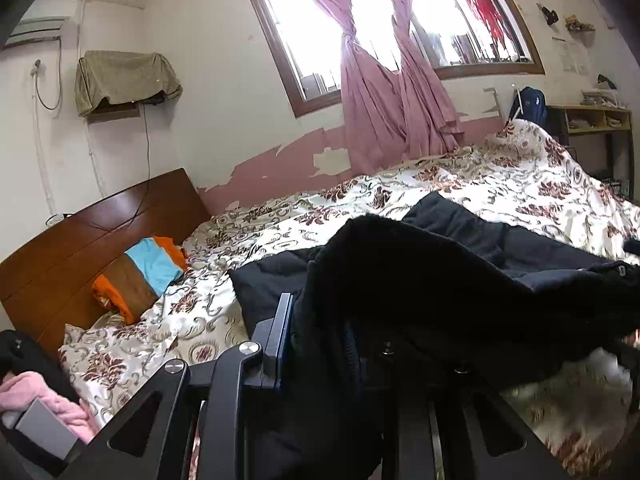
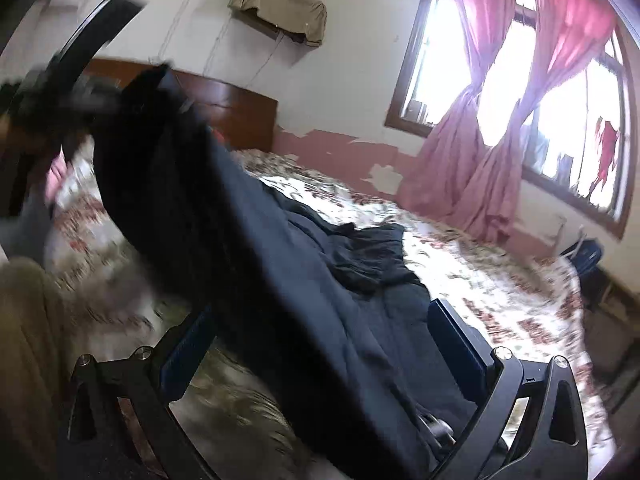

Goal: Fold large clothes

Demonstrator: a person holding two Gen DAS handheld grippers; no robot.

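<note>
The dark garment [image 1: 460, 280], a large black or navy piece that looked like a coat or jacket, lay partly on the floral bedspread [image 1: 500, 184] and was partly lifted clear of it.

Left gripper [image 1: 332, 344]: only its left finger [image 1: 280, 340] showed. The garment's thick edge draped over the space where the other finger should be, running up and forward from the claw. It looked to be carrying the cloth, but whether the jaws were pressed onto it could not be told.

Right gripper [image 2: 332, 344]: its two blue-padded fingers [image 2: 460, 344] stood spread wide apart, with a broad band of the dark garment [image 2: 280, 260] passing between them, rising up and to the left of the claw toward the other gripper, seen blurred at the upper left of the right wrist view. The jaws were not clamped on the cloth.

Further folds of the garment lay bunched on the bedspread ahead of the right claw.

Judgement on progress: early stage. No tidy fold line or stacked panel was visible; the garment was rumpled and half raised. Remaining work appeared to be spreading it flat, laying sides and sleeves inward, and doubling the body.

Striped folded cloth [image 1: 144, 276] lay well ahead and to the left of the left claw, against the wooden headboard [image 1: 80, 236].
</note>
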